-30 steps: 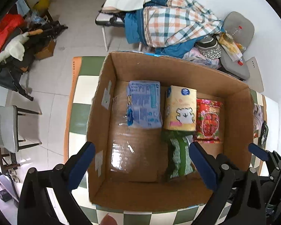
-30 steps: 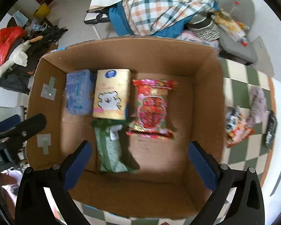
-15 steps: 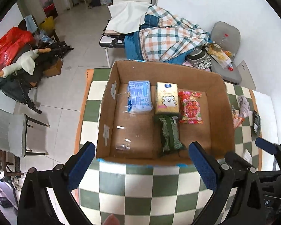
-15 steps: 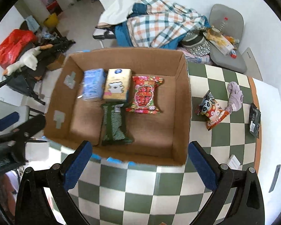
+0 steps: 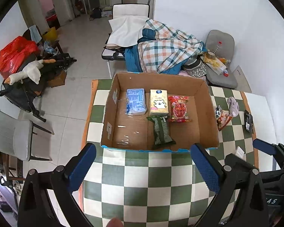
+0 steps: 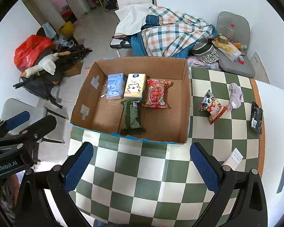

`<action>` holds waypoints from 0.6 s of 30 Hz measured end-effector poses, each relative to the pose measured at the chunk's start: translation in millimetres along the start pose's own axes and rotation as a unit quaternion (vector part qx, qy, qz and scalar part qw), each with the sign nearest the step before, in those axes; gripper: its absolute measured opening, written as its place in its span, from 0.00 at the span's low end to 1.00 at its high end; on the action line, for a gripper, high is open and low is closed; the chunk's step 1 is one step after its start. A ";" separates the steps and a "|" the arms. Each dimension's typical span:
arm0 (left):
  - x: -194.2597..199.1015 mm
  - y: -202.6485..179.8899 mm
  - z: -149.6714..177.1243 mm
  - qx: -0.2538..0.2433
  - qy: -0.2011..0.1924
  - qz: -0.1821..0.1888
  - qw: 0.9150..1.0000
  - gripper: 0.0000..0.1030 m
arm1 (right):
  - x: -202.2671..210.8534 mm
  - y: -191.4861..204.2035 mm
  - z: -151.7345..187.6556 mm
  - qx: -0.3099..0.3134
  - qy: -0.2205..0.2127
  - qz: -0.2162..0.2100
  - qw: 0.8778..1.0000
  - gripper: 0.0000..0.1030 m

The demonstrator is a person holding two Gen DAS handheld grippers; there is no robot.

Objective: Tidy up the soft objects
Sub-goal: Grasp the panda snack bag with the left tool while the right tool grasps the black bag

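Note:
A cardboard box point(image 5: 208, 102) point(image 6: 187, 102) stands on a green-and-white checkered table. Inside lie a blue pack point(image 5: 136, 104) point(image 6: 114, 86), a yellow tissue pack point(image 5: 158, 103) point(image 6: 134, 87), a red snack bag point(image 5: 179, 108) point(image 6: 157, 93) and a dark green pack point(image 5: 161, 131) point(image 6: 131, 117). Right of the box lie a panda snack bag point(image 6: 212, 106) point(image 5: 221, 117), a lilac cloth point(image 6: 235, 96) point(image 5: 232, 106) and a black pouch point(image 6: 256, 117) point(image 5: 248, 121). My left gripper point(image 5: 142, 167) and right gripper point(image 6: 141, 167) are open and empty, raised over the table in front of the box.
A small white box point(image 6: 233, 158) lies near the table's right edge. A grey chair point(image 5: 11, 134) stands left of the table. Behind it are a bench piled with plaid bedding point(image 5: 161, 53) and a grey seat point(image 5: 220, 60) with clutter.
Both grippers have pulled back and up from over the box, so the whole box and table front now show. The box contents have not moved.

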State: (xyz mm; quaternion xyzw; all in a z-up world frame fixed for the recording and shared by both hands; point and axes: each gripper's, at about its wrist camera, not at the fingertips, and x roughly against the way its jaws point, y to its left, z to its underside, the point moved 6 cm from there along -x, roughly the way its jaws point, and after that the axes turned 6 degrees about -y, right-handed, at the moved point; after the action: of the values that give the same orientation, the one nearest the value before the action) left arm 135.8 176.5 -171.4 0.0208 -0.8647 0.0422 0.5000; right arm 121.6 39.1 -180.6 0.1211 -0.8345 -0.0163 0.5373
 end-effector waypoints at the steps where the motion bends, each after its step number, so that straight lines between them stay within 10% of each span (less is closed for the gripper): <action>1: 0.4 -6.8 -1.4 -0.001 0.002 0.003 1.000 0.99 | 4.8 -5.7 -0.2 -0.005 -0.003 -0.003 1.000 1.00; 10: -26.4 -123.7 -31.3 -0.033 0.044 0.077 0.996 0.99 | 30.1 -121.5 -3.5 -0.097 -0.009 0.028 0.995 1.00; 18: -129.3 -255.9 -41.9 0.024 0.200 0.193 0.960 0.99 | 29.2 -291.3 2.4 -0.187 0.001 0.105 0.977 1.00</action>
State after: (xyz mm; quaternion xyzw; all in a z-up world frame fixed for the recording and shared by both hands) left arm 256.5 -75.1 -249.2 -0.1431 -0.7338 0.1619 0.6441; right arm 161.7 -250.2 -201.4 -0.0698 -0.8239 -0.1159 0.5503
